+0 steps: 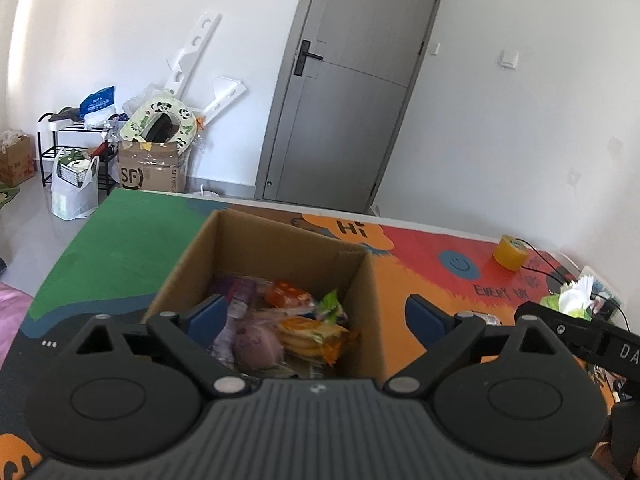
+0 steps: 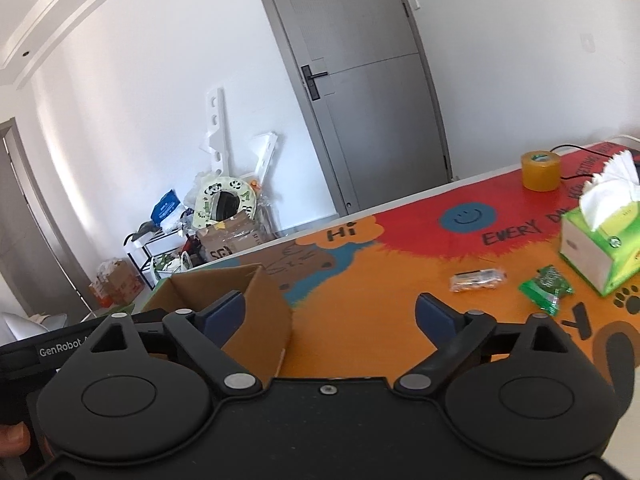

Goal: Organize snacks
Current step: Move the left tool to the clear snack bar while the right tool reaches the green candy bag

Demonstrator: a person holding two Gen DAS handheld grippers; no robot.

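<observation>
An open cardboard box (image 1: 256,240) stands on the painted table and holds several snack packs, among them an orange cracker pack (image 1: 310,334) and a purple pack (image 1: 256,344). My left gripper (image 1: 316,314) is open and empty, held over the box's near edge. My right gripper (image 2: 330,312) is open and empty, just right of the box (image 2: 256,308). A clear snack packet (image 2: 476,280) and a green snack packet (image 2: 546,288) lie on the table to the right.
A green tissue box (image 2: 600,240) and a yellow tape roll (image 2: 540,170) stand at the table's right side, with a black cable behind. The right gripper's body (image 1: 592,340) shows in the left wrist view. Clutter and a grey door lie beyond the table.
</observation>
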